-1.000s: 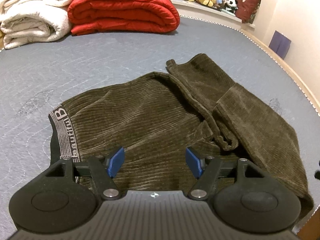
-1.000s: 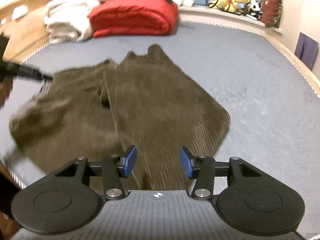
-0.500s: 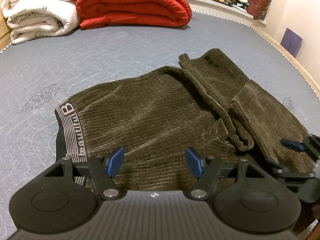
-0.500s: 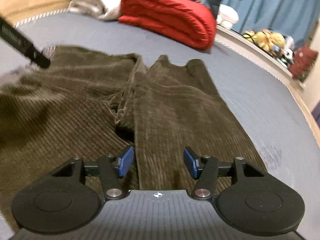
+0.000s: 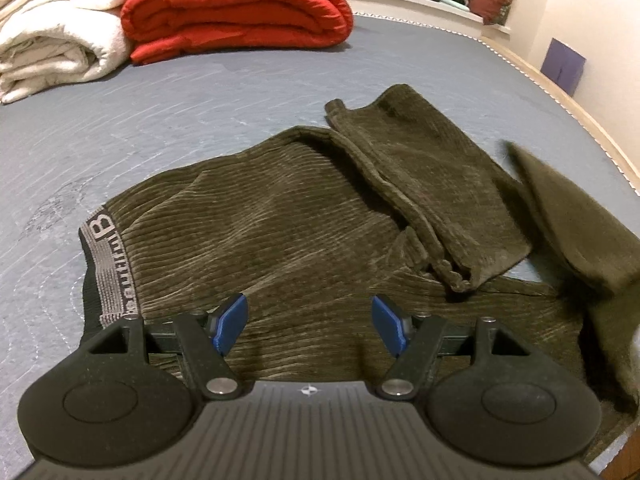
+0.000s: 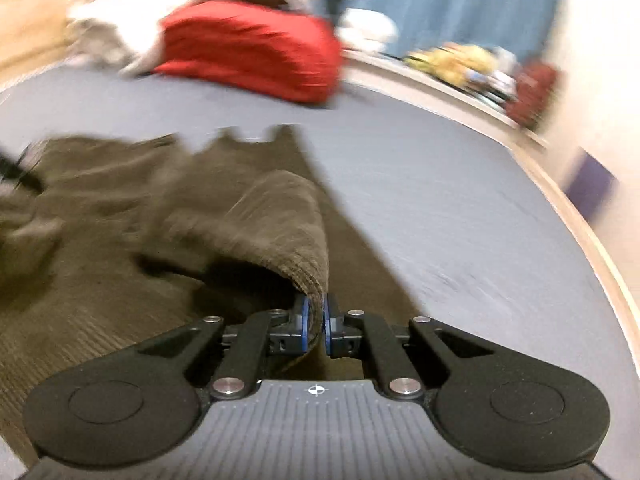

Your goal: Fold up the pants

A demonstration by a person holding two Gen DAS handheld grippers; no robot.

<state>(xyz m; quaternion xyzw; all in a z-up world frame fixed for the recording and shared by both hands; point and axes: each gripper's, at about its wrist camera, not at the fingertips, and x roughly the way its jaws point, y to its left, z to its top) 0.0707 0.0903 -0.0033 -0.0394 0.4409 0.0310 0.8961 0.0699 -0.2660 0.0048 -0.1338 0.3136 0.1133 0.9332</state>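
Since the earlier frame, the right gripper (image 6: pixel 316 326) has closed on the pants' (image 6: pixel 276 216) edge and lifted it into a raised fold. From the left wrist, the left gripper (image 5: pixel 308 322) hovers with fingers spread wide over the pants (image 5: pixel 280 232), which lie on the mattress (image 5: pixel 200 104), nearer than the red quilt (image 5: pixel 236 8); a flap (image 5: pixel 572 216) rises at right. From the right wrist, blurred, the pads (image 6: pixel 305 322) pinch the cloth, quilt (image 6: pixel 248 48) beyond.
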